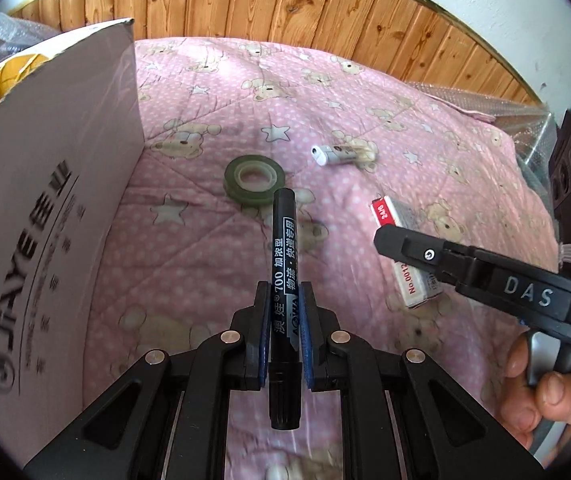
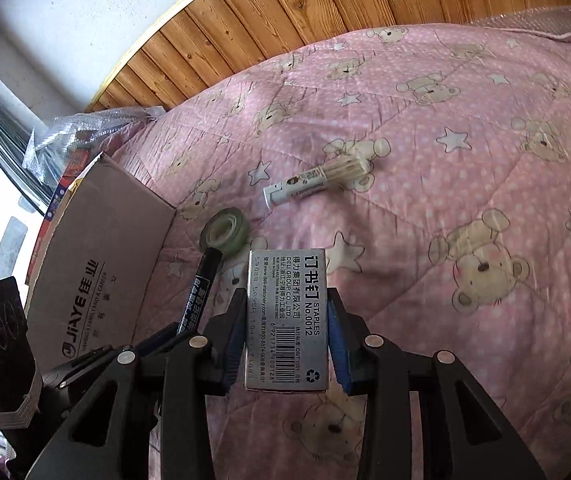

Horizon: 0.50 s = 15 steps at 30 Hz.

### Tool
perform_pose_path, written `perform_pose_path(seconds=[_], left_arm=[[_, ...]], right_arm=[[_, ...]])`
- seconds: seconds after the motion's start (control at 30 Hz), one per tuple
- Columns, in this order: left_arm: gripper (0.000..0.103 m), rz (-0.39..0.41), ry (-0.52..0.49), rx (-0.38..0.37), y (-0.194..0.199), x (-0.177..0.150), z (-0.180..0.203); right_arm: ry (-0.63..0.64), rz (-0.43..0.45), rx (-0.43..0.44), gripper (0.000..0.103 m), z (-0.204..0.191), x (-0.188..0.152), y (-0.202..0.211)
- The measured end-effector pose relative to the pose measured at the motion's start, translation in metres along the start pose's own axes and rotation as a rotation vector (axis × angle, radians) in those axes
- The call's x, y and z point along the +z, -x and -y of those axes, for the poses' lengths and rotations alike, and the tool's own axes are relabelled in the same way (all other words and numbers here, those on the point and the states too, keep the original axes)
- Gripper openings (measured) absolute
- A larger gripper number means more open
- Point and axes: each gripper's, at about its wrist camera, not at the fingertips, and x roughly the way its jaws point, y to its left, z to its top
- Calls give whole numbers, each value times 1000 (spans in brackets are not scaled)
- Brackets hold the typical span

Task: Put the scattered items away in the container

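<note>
Black left tongs (image 1: 283, 300) clamp marker (image 1: 283, 248); right tongs (image 2: 285, 320) — angled down — grip staple box (image 2: 287, 320).

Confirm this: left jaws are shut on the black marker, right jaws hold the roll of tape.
Wrong on the right side. The right gripper holds the staple box, as the right wrist view shows; the tape lies on the quilt. The left gripper does grip the marker.
</note>
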Motion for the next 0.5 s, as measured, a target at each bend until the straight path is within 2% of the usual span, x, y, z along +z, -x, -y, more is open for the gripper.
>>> perform_pose_path(seconds=[0.1, 0.5], left_arm=[[13, 2, 7, -4, 17, -10, 0], [13, 10, 3, 59, 75, -49, -2]], right_arm=[[-15, -10, 7, 39, -4, -15, 6], [16, -22, -10, 39, -37, -72, 38]])
